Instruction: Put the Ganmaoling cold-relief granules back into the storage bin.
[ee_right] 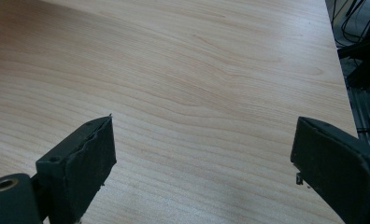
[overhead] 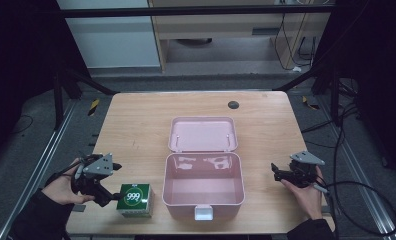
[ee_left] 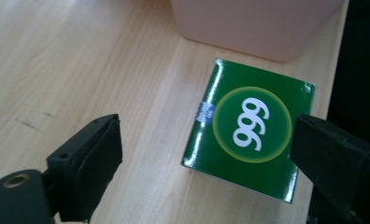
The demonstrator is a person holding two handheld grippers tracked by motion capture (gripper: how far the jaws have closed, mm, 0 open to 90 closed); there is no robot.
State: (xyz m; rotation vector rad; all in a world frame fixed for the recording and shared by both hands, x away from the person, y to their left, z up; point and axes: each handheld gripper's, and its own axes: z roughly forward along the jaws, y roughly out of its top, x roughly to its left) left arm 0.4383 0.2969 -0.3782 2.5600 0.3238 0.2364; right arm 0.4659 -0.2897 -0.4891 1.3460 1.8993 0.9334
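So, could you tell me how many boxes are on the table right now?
2. The pink box sits open at the table's near middle. The green box stands beside it, in front of the left gripper. None seems hidden.

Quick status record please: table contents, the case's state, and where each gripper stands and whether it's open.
surface: light wooden table
case: pink plastic box, lid open, inside looks empty
carton: small green box marked 999, left of the case, near the front edge
left gripper: open, beside the carton, not touching it
right gripper: open, over bare wood right of the case
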